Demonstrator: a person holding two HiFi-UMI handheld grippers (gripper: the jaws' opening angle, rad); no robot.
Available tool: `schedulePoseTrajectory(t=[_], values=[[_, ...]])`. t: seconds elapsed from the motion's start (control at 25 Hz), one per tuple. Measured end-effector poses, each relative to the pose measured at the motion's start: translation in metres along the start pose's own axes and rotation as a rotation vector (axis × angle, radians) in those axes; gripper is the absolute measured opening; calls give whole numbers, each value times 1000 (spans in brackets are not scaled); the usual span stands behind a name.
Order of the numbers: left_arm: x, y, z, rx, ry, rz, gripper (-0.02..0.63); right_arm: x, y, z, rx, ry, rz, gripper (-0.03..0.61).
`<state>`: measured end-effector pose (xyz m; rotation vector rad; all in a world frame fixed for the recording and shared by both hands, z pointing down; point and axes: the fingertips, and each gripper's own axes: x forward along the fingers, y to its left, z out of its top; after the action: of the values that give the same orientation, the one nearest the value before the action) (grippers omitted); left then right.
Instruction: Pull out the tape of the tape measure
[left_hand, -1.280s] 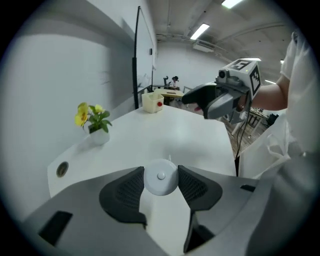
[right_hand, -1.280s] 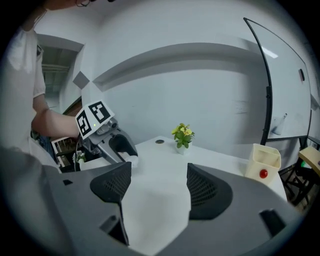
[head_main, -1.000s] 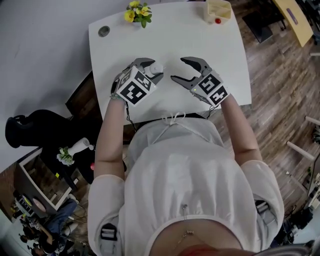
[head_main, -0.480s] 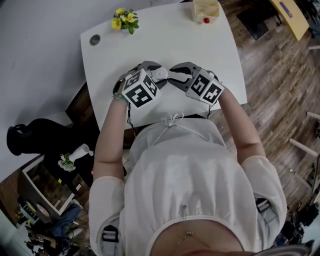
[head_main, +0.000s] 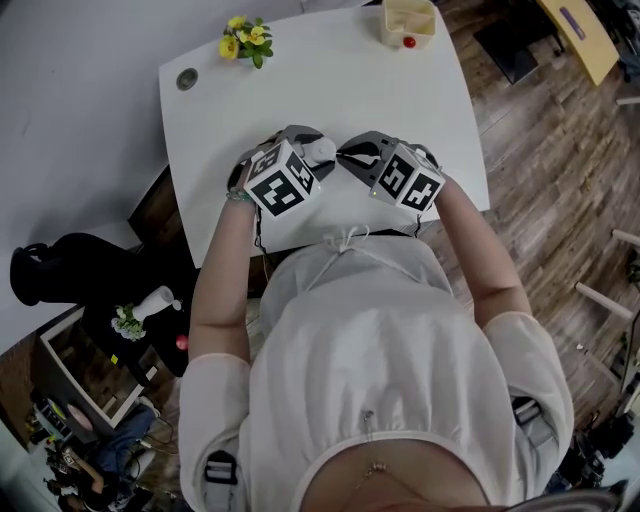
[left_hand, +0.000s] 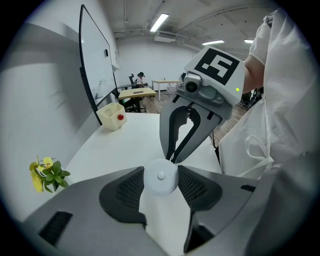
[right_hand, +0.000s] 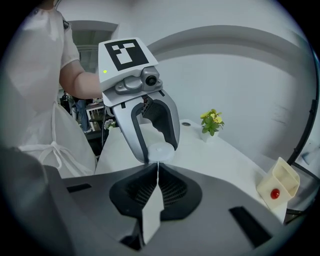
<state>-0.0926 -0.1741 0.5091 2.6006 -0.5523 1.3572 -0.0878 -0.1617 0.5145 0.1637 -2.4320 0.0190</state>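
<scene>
Grips set, nothing drawn out yet — the left gripper (left_hand: 161, 186) clasps the tape measure (right_hand: 161, 150), and the right gripper (right_hand: 158, 172), clenched at its edge, apparently pinches the tape tip (right_hand: 158, 163).

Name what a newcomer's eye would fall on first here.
Two grippers meet nose to nose over the white table, near its front edge: the left gripper clamps a round white tape measure, the right gripper is shut on its tape tip. Some yellow flowers stand at the far left corner.

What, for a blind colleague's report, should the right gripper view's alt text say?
The right gripper is shut on the thin tape of a round white tape measure, which the left gripper holds opposite over a white table.
</scene>
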Motion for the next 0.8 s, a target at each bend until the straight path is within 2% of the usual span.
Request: schedulePoseTrajectory(t=[0.52, 0.8], values=[[4, 3, 2, -89, -29, 28, 229, -3, -4, -6, 60, 10, -22, 11], [3, 6, -2, -109, -17, 50, 229, -8, -12, -12, 127, 70, -57, 9]])
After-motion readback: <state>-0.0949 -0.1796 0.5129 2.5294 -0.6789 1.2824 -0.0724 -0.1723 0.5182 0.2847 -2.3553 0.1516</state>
